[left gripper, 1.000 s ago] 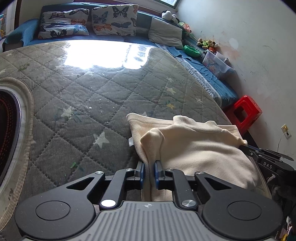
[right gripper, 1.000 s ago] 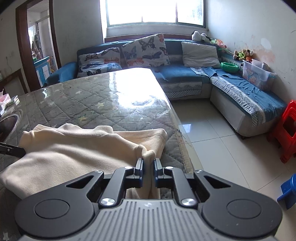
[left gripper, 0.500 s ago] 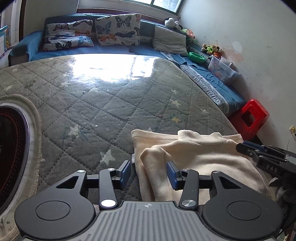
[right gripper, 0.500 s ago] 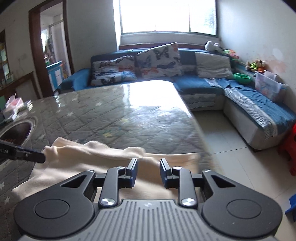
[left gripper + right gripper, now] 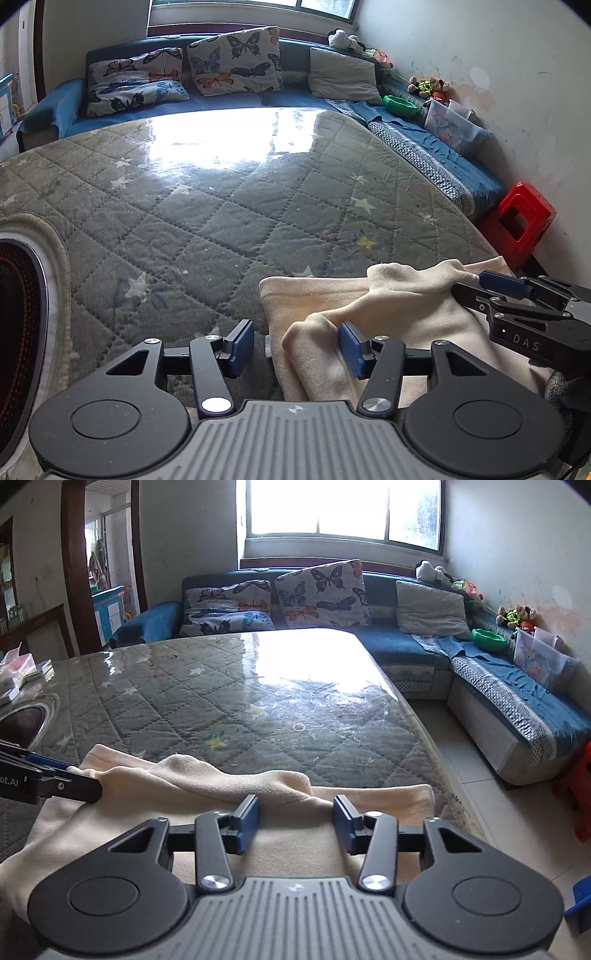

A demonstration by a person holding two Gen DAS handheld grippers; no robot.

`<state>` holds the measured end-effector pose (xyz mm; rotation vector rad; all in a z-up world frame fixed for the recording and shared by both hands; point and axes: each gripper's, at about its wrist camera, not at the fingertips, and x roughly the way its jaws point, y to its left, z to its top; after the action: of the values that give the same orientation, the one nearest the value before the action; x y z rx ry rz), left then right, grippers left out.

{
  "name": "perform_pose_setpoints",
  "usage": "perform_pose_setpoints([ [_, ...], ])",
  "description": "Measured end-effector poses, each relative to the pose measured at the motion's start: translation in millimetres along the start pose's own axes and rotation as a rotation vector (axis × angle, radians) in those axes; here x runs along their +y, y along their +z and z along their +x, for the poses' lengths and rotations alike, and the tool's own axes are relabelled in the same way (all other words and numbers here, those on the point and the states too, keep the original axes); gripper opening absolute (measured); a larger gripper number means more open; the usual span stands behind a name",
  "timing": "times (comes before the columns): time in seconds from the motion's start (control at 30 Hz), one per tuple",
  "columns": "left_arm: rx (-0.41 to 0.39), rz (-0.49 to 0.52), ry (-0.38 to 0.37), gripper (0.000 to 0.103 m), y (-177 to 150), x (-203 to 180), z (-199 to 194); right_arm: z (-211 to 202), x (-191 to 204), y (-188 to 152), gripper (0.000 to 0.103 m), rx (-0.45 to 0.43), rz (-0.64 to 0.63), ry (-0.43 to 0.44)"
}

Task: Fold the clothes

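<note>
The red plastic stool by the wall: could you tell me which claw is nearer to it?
Right claw, reaching over the cream garment's stool-side edge; the left claw sits farther from the red plastic stool.

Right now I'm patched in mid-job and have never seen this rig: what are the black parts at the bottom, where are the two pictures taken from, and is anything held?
Each picture comes from a camera on a hand-held gripper, looking along its two blue-padded jaws. One shows the left gripper, the other the right gripper. Both stand open over a cream garment lying folded at the near edge of a quilted grey table. Neither grips it. A sofa stands behind.
</note>
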<state>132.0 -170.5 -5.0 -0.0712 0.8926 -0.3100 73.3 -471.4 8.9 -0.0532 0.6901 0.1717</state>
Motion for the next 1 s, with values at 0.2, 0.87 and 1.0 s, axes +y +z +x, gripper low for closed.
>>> perform_pose_setpoints([
  [0.2,-0.009,0.009,0.005,0.058,-4,-2,-8,-10,-4,-1,0.06,-0.024,0.022,-0.005],
  [0.87,-0.121,0.1,0.009,0.096,-39,-22,-58,-68,7,-21,0.1,-0.099,0.053,-0.013],
  [1.0,-0.147,0.114,0.011,0.101,-48,-24,-69,-83,13,-28,0.103,-0.125,0.062,-0.023],
])
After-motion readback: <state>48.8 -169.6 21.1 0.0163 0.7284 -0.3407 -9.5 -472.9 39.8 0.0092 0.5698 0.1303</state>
